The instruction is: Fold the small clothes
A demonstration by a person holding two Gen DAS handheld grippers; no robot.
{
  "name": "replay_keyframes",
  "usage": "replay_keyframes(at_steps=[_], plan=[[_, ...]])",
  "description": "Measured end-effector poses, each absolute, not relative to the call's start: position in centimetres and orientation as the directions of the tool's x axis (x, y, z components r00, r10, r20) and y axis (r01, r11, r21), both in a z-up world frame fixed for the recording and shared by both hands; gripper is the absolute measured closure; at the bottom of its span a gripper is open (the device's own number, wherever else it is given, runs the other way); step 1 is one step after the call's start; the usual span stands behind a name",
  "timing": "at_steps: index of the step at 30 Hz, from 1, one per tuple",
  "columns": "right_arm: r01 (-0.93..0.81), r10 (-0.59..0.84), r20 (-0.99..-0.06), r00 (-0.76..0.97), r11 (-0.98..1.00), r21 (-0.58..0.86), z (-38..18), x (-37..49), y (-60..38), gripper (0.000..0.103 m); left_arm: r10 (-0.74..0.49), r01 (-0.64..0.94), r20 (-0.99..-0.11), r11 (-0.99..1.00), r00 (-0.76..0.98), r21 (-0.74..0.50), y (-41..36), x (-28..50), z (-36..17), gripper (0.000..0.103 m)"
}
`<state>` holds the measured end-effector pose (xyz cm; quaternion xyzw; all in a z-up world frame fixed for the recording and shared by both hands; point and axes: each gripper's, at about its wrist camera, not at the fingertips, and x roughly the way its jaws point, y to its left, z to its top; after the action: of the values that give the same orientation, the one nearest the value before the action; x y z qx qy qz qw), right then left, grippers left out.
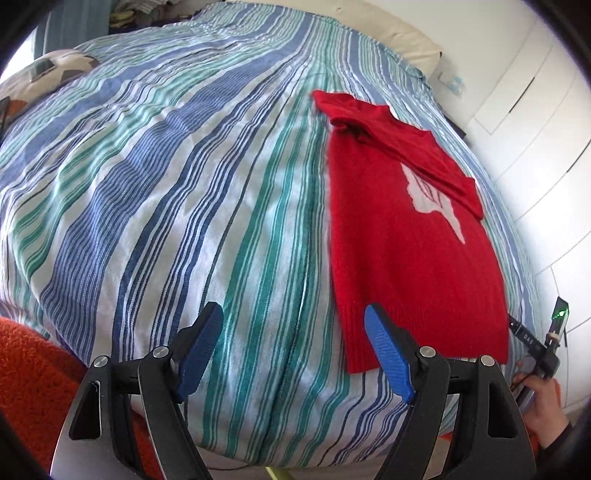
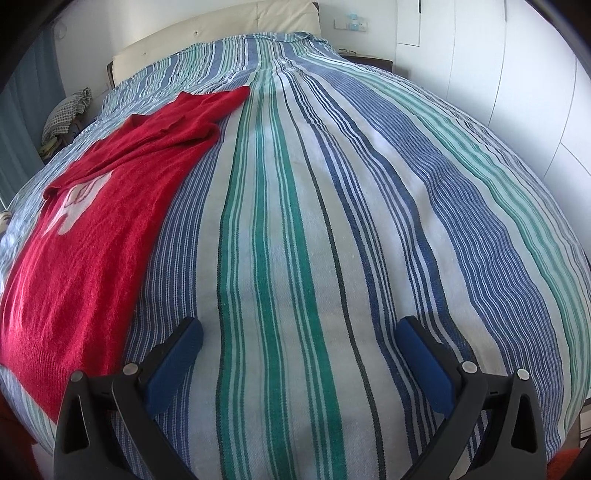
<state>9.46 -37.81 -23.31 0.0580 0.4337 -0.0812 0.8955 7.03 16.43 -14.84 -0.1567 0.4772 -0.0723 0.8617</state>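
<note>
Both gripper sets, left gripper [image 1: 293, 332] and right gripper [image 2: 301, 347], gape empty beside red sweater [image 1: 413, 251] lying lengthwise, hem nearest.

1. The jumper [image 1: 413, 236] lies flat on the bedspread [image 1: 184, 184], one sleeve [image 1: 406, 147] folded across it.
2. It lies right of the left gripper [image 1: 293, 325] and left of the right gripper [image 2: 301, 332].
3. A headboard [image 2: 221, 33] stands behind the bed.

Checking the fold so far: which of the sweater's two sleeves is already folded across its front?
The sleeve lying diagonally over the red sweater, partly covering its white design. The other sleeve stretches out onto the striped bedspread.
</note>
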Motion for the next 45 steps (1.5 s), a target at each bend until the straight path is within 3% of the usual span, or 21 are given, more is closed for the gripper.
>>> replay_keyframes(at_steps=[4, 11, 15, 17, 19, 20, 21, 23, 24, 26, 35, 39, 45], plan=[[0.188, -0.074, -0.798, 0.598, 0.981, 0.049, -22.7, 9.6, -38.1, 0.001, -0.295, -0.026, -0.789, 0.930, 0.539, -0.365, 16.8, 7.0, -14.8, 0.022], [0.131, 0.292, -0.731, 0.617, 0.878, 0.461, -17.2, 6.3, -39.8, 0.009, -0.340, 0.014, -0.781, 0.920, 0.524, -0.391, 16.1, 7.1, -14.9, 0.022], [0.042, 0.481, -0.713, 0.510, 0.814, 0.580, -17.7, 5.3, -36.9, 0.019, -0.371, 0.059, -0.793, 0.917, 0.483, -0.394, 14.3, 7.9, -15.5, 0.024], [0.049, 0.513, -0.733, 0.448, 0.804, 0.593, -19.2, 5.3, -35.4, 0.029, -0.357, 0.077, -0.816, 0.928, 0.454, -0.364, 13.3, 8.0, -15.9, 0.028], [0.053, 0.517, -0.766, 0.381, 0.815, 0.576, -21.1, 5.7, -33.9, 0.039, -0.345, 0.083, -0.839, 0.936, 0.420, -0.343, 12.6, 8.0, -16.4, 0.035], [0.050, 0.522, -0.773, 0.361, 0.817, 0.575, -21.9, 5.9, -33.1, 0.041, -0.340, 0.085, -0.847, 0.938, 0.409, -0.336, 12.3, 7.9, -16.6, 0.045], [0.046, 0.534, -0.771, 0.347, 0.812, 0.582, -22.6, 6.0, -32.6, 0.047, -0.342, 0.093, -0.853, 0.938, 0.395, -0.333, 12.0, 7.8, -16.8, 0.064], [0.043, 0.543, -0.771, 0.332, 0.808, 0.588, -23.3, 6.7, -31.8, 0.083, -0.356, 0.120, -0.867, 0.935, 0.348, -0.335, 11.1, 7.8, -17.3, 0.099], [0.045, 0.531, -0.778, 0.334, 0.816, 0.576, -23.3, 7.0, -31.6, 0.098, -0.346, 0.121, -0.870, 0.938, 0.350, -0.325, 10.9, 7.7, -17.3, 0.101], [0.045, 0.523, -0.772, 0.362, 0.817, 0.575, -22.7, 7.1, -31.7, 0.098, -0.342, 0.118, -0.865, 0.940, 0.367, -0.321, 10.9, 7.6, -16.7, 0.102], [-0.049, 0.467, -0.656, 0.594, 0.834, 0.550, -14.4, 9.8, -32.5, 0.098, -0.477, 0.080, -0.718, 0.855, 0.506, -0.512, 13.0, 12.0, -9.5, 0.102], [-0.084, 0.447, -0.600, 0.664, 0.841, 0.534, -11.2, 16.3, -32.4, 0.098, -0.465, 0.108, -0.680, 0.860, 0.566, -0.498, 12.0, 19.5, -6.6, 0.102], [-0.055, 0.378, -0.570, 0.729, 0.863, 0.502, -9.3, 31.0, -32.6, 0.098, -0.331, 0.077, -0.689, 0.925, 0.645, -0.373, 9.0, 34.9, -5.3, 0.101]])
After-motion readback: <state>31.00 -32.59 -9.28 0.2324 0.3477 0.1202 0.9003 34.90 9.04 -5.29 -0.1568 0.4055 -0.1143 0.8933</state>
